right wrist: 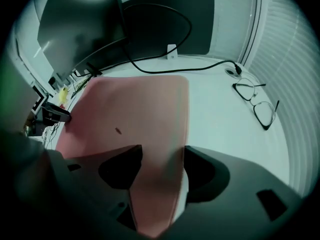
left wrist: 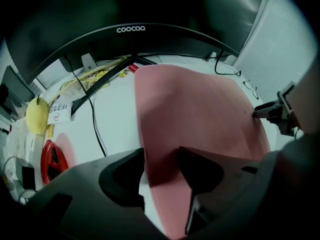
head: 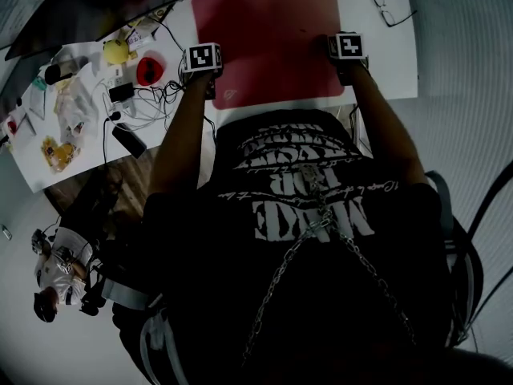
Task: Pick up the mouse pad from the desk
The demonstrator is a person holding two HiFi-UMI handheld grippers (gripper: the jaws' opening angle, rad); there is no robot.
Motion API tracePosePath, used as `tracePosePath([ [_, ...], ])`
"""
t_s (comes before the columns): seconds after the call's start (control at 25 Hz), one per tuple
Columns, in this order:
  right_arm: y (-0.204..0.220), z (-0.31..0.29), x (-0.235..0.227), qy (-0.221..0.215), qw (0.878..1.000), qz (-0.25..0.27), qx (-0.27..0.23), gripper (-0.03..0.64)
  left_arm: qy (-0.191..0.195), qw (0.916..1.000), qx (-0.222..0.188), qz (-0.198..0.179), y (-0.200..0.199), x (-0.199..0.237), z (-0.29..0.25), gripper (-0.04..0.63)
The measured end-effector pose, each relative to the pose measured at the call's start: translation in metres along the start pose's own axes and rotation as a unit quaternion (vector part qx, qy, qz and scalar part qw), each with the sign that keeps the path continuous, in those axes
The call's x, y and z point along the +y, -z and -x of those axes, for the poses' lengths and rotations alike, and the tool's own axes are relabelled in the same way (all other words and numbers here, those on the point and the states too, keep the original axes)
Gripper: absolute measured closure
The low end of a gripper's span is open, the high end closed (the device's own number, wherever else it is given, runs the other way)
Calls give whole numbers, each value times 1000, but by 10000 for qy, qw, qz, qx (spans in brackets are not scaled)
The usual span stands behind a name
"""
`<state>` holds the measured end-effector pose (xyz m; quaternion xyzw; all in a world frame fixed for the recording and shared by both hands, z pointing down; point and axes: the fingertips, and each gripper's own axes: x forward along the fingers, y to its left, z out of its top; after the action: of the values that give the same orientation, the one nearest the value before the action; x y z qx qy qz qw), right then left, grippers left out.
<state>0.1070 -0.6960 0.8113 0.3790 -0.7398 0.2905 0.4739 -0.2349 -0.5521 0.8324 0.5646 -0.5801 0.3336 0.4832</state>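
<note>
Two open tongs straddle the pad's sides: your left tongs (left wrist: 162,156) stand apart over the left edge of the red mouse pad (head: 272,38), and your right tongs (right wrist: 163,151) stand apart over its right edge, neither pinching yet. The pad lies flat on the white worktop (head: 385,62), so closing may only skate over the thin edge and buckle it. Catch one side alone and it will likely sag and slip out. Swinging right could knock the glasses (head: 393,6); tangled cables (head: 152,95) lie left. A dark monitor (left wrist: 131,34) stands behind, with what looks like a slatted blind (right wrist: 280,59) at the right.
</note>
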Motion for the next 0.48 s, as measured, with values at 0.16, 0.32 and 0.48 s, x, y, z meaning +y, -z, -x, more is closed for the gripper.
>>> tracePosePath([
  [0.16,-6,0,7,-267,9996,25,-16,382,-8,9997,208,-136,-4,-8,5,429],
  [0.32,0,14,18,-280,9994,65,174,560,73,9999,142,-54,-6,-19,9,504],
  [0.48,-1,29,34,-729,9973,60,-46,566,321,9995,-17,9,-3,-29,19,540],
])
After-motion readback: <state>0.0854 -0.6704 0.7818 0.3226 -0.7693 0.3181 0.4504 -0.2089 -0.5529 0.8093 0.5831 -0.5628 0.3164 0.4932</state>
